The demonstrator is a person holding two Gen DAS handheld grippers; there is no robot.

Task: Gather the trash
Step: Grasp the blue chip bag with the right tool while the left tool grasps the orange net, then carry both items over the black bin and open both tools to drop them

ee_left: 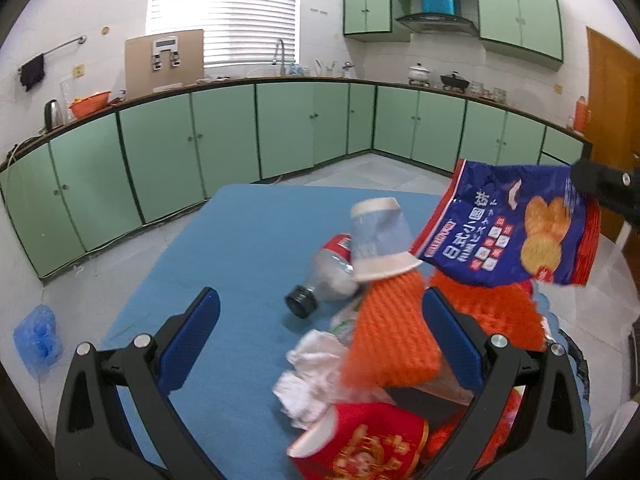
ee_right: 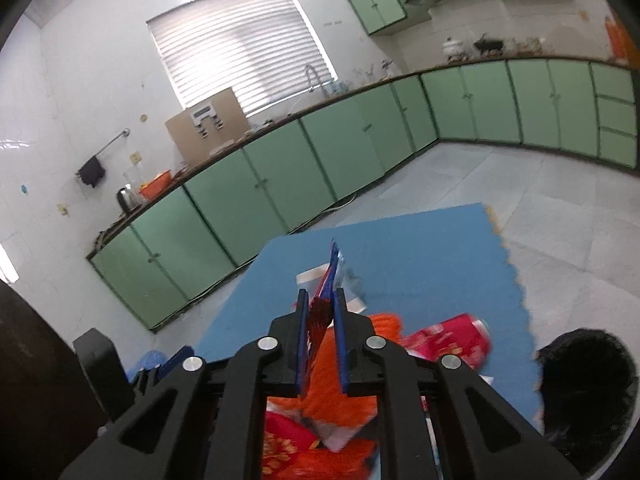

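Note:
A blue snack bag (ee_left: 508, 232) hangs in the air over the right side of the trash pile, pinched at its top corner by my right gripper (ee_left: 580, 178). In the right wrist view that gripper (ee_right: 323, 304) is shut on the bag's crumpled edge (ee_right: 329, 276). My left gripper (ee_left: 320, 296) stands wide open low over the pile, with an orange foam net (ee_left: 392, 340) lying between its blue pads, untouched. A paper cup (ee_left: 380, 240), a clear plastic bottle (ee_left: 324, 276), white tissue (ee_left: 308, 372) and a red paper cup (ee_left: 360, 444) lie on the blue mat (ee_left: 240, 240).
A black bin bag (ee_right: 588, 392) gapes at the mat's right edge. A blue plastic bag (ee_left: 38, 332) lies on the floor to the left. Green kitchen cabinets (ee_left: 224, 136) line the far walls across a tiled floor.

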